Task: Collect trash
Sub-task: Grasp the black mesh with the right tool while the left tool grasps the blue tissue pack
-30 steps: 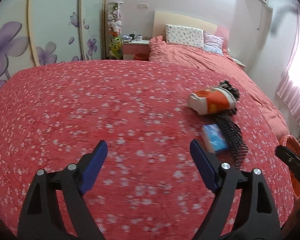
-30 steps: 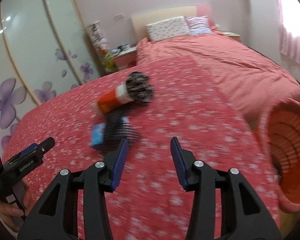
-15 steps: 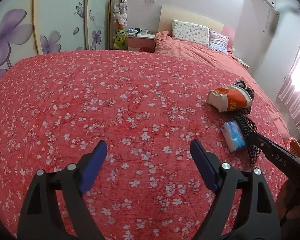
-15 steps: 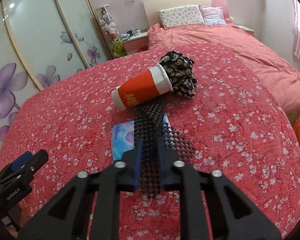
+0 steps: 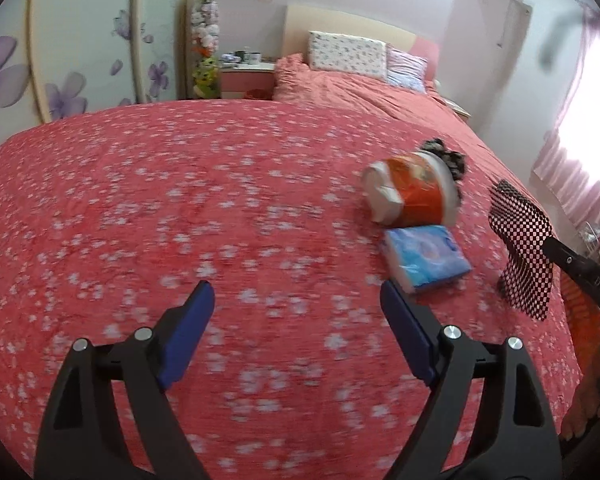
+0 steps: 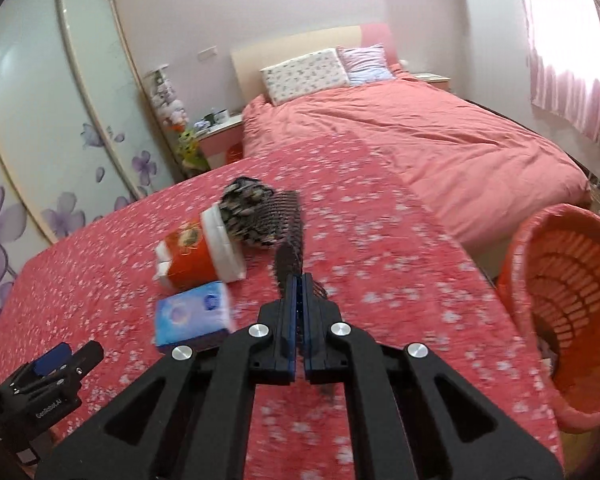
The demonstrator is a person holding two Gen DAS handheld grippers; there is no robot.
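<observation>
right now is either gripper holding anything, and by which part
The right gripper is shut on the black net-like mesh strip, pinching it near one end so that it hangs off the bed. The left gripper is open, holding nothing.

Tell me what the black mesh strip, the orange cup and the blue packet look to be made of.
Black mesh strip: soft plastic or foam netting, matte; open grid, hanging limp from the right gripper.
Orange cup: probably paper, printed, with a white rim band; dented base.
Blue packet: glossy plastic film, likely a tissue pack; shiny and soft-edged.
</observation>
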